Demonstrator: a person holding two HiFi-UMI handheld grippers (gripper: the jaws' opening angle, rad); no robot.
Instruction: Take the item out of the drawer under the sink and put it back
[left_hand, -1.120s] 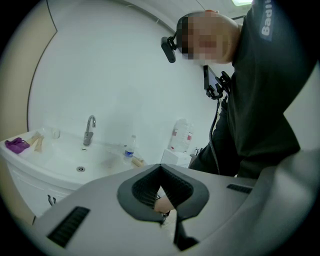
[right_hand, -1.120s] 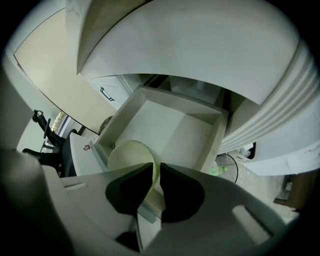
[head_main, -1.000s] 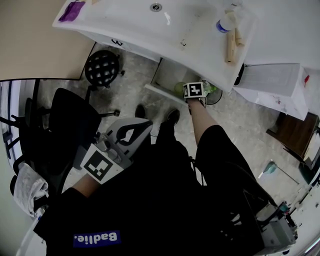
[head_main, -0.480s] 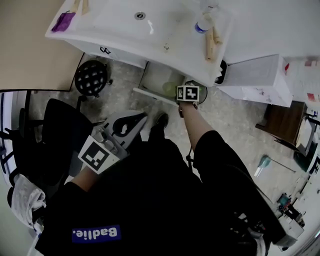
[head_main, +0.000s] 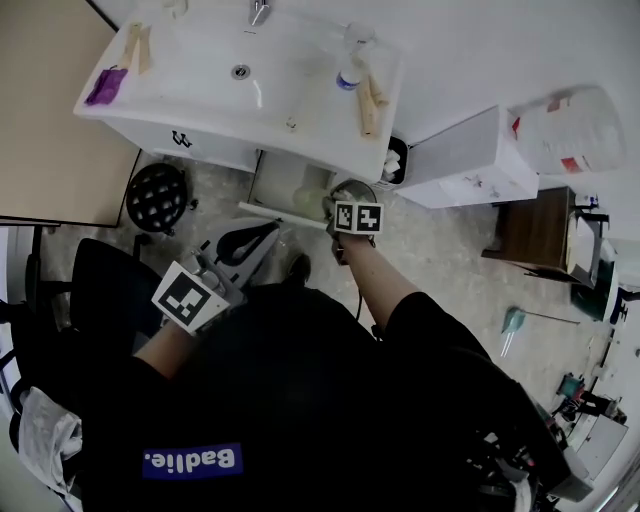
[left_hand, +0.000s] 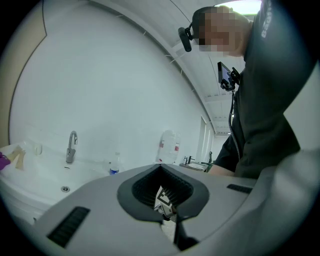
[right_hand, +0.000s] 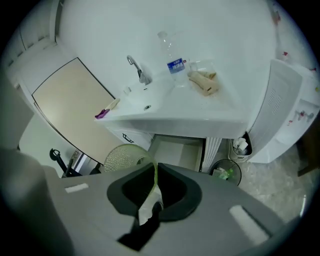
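Under the white sink (head_main: 150, 125) a drawer (head_main: 280, 180) stands pulled open. My right gripper (head_main: 333, 203) hovers just in front of it, shut on the rim of a pale green mesh basket (head_main: 308, 200). In the right gripper view the basket (right_hand: 122, 157) hangs to the left above the open drawer (right_hand: 177, 150), its thin rim pinched between the jaws of the right gripper (right_hand: 154, 187). My left gripper (head_main: 272, 230) waits lower left of the drawer, shut and holding nothing. The left gripper (left_hand: 167, 215) points up past the sink (left_hand: 30, 175) at the wall.
A black stool (head_main: 158, 195) stands left of the drawer. A round waste bin (right_hand: 226, 172) sits right of the drawer, a white cabinet (head_main: 460, 160) beyond it. A water bottle (head_main: 350, 75) and some cloths lie on the sink top. A dark chair is at the lower left.
The head view has risen and drawn back, so more of the sink top shows. My right gripper stays at the open drawer with the green basket in its jaws. The left gripper has hardly moved.
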